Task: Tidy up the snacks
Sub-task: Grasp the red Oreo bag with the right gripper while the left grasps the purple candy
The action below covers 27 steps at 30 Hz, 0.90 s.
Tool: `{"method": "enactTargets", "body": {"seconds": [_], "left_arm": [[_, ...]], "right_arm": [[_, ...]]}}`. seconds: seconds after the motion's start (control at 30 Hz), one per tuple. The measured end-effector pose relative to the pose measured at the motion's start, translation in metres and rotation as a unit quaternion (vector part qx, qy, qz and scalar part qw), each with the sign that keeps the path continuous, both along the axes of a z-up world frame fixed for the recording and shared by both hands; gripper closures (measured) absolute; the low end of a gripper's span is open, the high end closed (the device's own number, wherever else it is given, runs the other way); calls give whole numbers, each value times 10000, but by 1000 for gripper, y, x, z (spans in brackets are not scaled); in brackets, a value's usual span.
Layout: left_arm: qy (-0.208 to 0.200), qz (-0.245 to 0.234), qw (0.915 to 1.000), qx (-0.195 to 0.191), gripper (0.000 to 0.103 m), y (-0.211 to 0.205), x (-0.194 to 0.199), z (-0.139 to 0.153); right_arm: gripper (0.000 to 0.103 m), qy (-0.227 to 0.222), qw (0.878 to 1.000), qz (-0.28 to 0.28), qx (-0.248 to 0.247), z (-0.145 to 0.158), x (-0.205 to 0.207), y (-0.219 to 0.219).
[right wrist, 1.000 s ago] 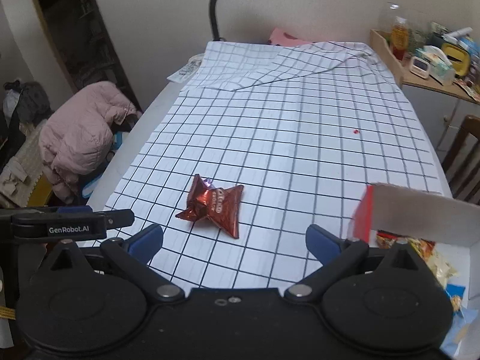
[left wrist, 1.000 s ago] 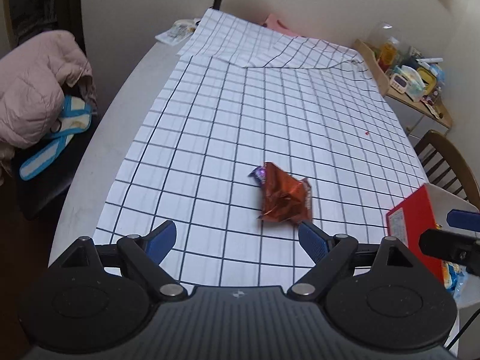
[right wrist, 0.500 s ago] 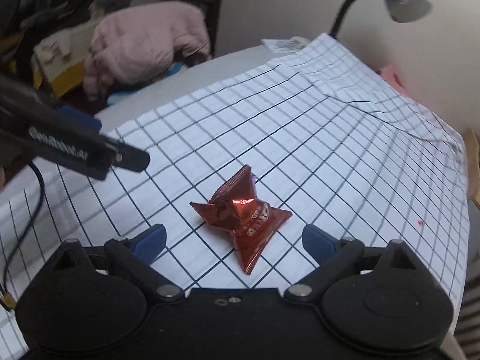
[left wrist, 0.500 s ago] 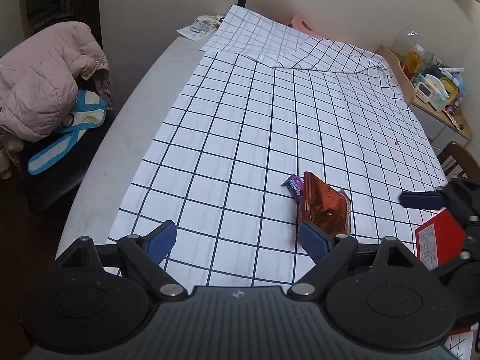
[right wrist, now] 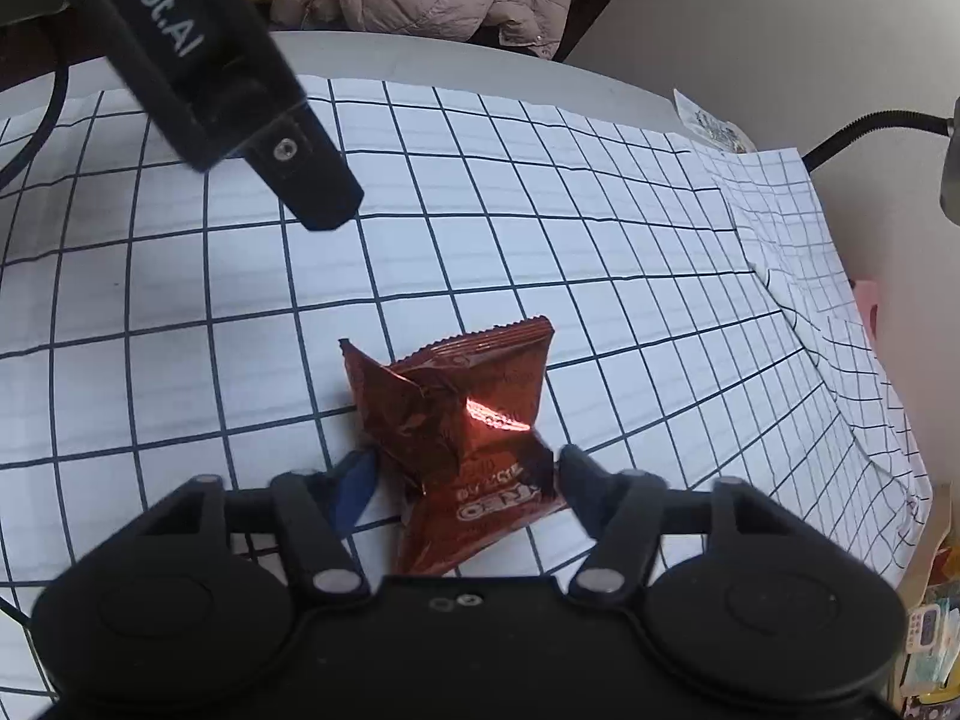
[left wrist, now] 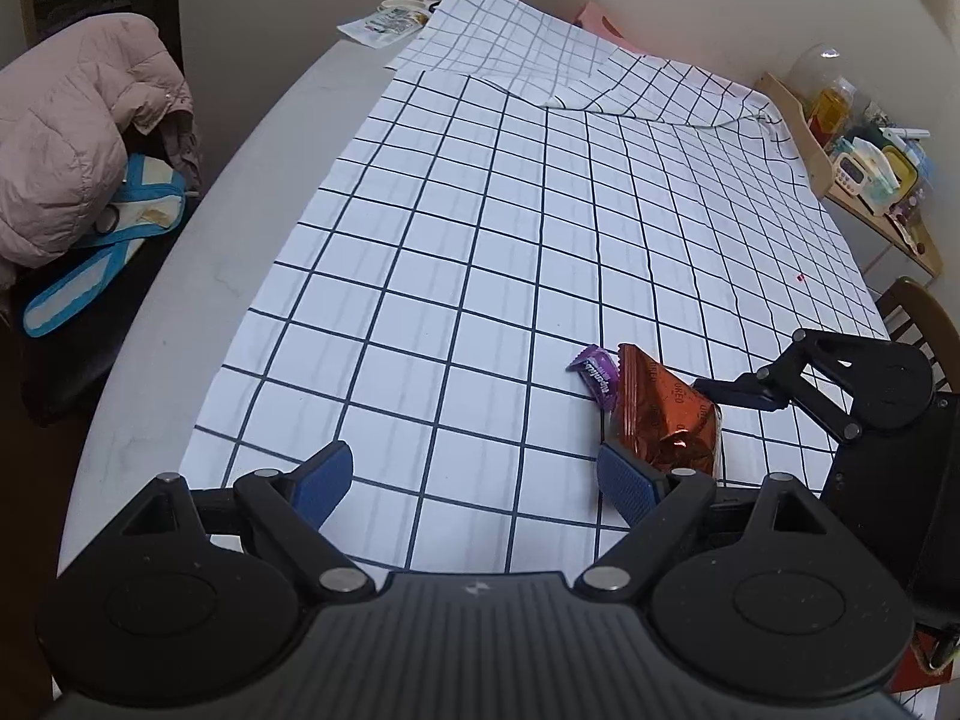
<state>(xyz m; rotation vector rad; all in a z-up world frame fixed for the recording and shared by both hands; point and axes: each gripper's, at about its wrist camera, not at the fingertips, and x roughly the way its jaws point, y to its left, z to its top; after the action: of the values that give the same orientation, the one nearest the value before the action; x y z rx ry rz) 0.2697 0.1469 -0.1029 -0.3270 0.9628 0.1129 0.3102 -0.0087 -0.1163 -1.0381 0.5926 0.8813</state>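
Copper-red foil snack packet [right wrist: 456, 426] lies crumpled on the table's grid cloth [right wrist: 540, 210], directly between the fingers of the right tongs [right wrist: 465, 474]. Their jaws have just been closing; both pads now meet the packet's pinched waist, so I read this as a grip being taken, foil between them. Packet's long axis runs away from the right tongs, serrated end far, printed end under the tongs' body, so the jaws cross it at the narrow middle.

Left tongs [left wrist: 474, 480] stand wide, holding nothing. From them the same packet [left wrist: 663, 414] sits off to the right, just behind their right pad [left wrist: 627, 483]; contact cannot be judged. The right tongs [left wrist: 738, 390] reach in from the packet's far side. Right hand is plainly the nearer.

Small purple candy [left wrist: 597, 373] lies against the packet's far-left edge, free of both tongs.

Count: one foil packet, one purple candy, two tongs.

Judgement: lift should be straight up, or the candy may drag along.
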Motion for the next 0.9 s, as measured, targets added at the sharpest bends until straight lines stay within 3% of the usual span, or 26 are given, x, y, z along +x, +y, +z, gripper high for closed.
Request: {"method": "enactTargets", "body": {"seconds": [0.07, 0.27, 0.53, 0.77, 0.83, 0.9], "left_arm": [[13, -32, 10000, 10, 14, -1, 3, -2], [56, -85, 9997, 204, 14, -10, 17, -9], [87, -43, 9994, 326, 14, -37, 53, -23], [142, 275, 9982, 508, 15, -56, 80, -38], [171, 344, 9974, 604, 18, -62, 86, -40], [186, 301, 9975, 605, 32, -68, 91, -41]], "right_arm": [[53, 95, 9999, -32, 116, 4, 0, -4], [55, 149, 9965, -651, 499, 13, -6, -21], [56, 477, 9770, -1766, 1097, 34, -10, -57], [55, 724, 9588, -2363, 1403, 41, -11, -82], [55, 756, 9556, -2451, 1448, 41, -12, -87], [55, 765, 9534, -2518, 1475, 42, -14, -91]]}}
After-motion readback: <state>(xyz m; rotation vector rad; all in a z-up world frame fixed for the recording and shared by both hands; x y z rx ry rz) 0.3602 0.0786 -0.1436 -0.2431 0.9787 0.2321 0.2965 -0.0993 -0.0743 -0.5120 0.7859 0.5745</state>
